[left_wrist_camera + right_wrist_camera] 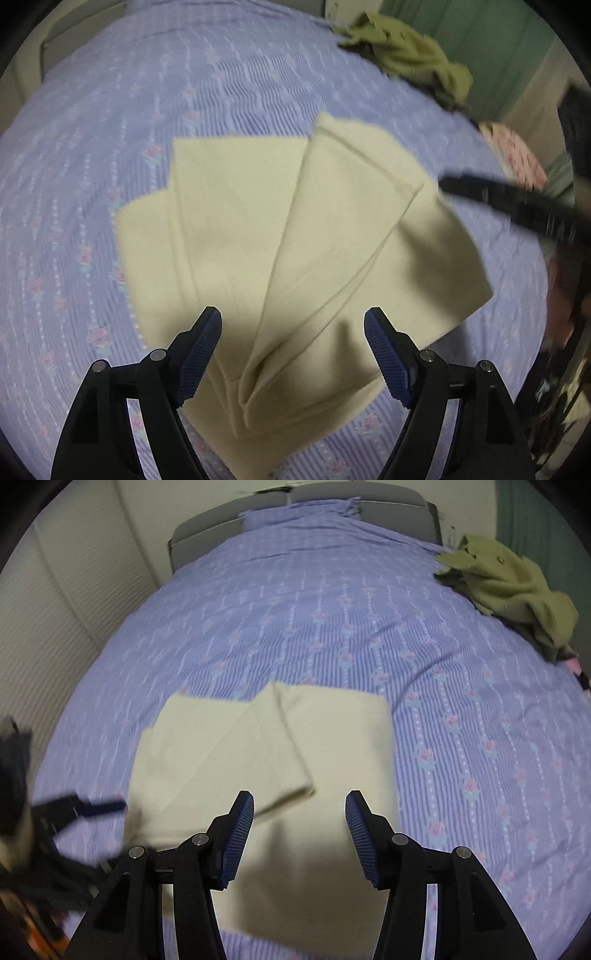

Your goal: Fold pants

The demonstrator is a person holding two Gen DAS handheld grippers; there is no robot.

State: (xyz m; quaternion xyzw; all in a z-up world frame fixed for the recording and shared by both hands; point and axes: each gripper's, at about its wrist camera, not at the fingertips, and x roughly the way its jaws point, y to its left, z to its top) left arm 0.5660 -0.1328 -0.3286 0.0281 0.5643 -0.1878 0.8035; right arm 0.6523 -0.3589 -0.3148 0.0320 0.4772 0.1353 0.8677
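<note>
- Pants (280, 236): cream, folded into a layered bundle, lying flat on the bedspread (110, 147) at the near-centre of the bed. In the left wrist view the layers fan out from a pinched corner at the near edge, with one hemmed panel lying diagonally on top toward the far right. In the right wrist view (266, 738) the same bundle shows a top flap folded over on the left half, its corner ending just ahead of my fingers.
- My left gripper (293, 350): jaws spread wide above the near edge of the pants, blue ribbed pads (201, 354) clear of the cloth on both sides; released, holding nothing.
- My right gripper (299, 834): jaws parted over the near part of the pants, pads (240, 838) not pressing on anything; released, empty. It also shows blurred at the right of the left wrist view (491, 195), near the right edge of the bundle.
- Bedspread: lilac, striped, with small pink flowers; it covers the whole bed under the pants.
- Olive-green garment (513, 587): crumpled heap at the far right of the bed, well apart from the pants.
- Pink patterned item (517, 155): at the right edge of the bed, blurred; I cannot tell what it is.
- Pillow (299, 513): same lilac fabric, at the far end against a grey headboard (207, 535).
</note>
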